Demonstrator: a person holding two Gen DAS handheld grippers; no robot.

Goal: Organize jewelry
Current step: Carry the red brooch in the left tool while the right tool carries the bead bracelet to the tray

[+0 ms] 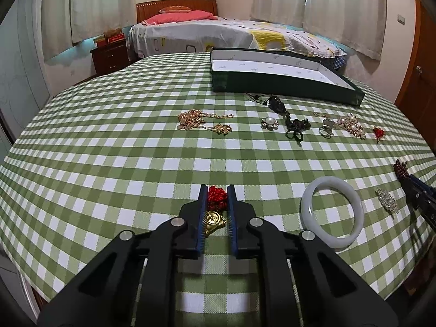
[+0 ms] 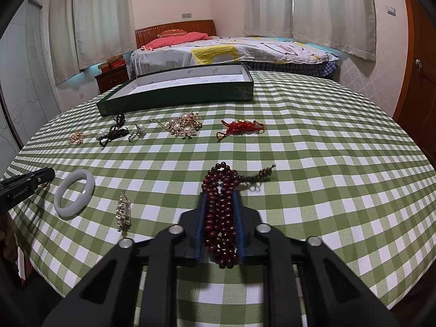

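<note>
My left gripper (image 1: 217, 190) is shut on a red knotted charm (image 1: 217, 198) with a gold pendant (image 1: 214, 219), low over the checked cloth. My right gripper (image 2: 221, 196) is shut on a dark red bead bracelet (image 2: 221, 218), whose tassel (image 2: 263, 175) trails to the right. An open green box (image 1: 286, 87) with a white inside stands at the back; it also shows in the right wrist view (image 2: 177, 95). A white jade bangle (image 1: 332, 212) and a crystal brooch (image 1: 387, 200) lie between the grippers.
Further back lie gold chains (image 1: 196, 120), a pearl brooch (image 1: 269, 122), a black cord pendant (image 1: 291, 125), a ring (image 1: 325, 130), a pearl cluster brooch (image 2: 185, 125) and a red cord bracelet (image 2: 239, 128). A bed (image 1: 218, 32) stands behind the table.
</note>
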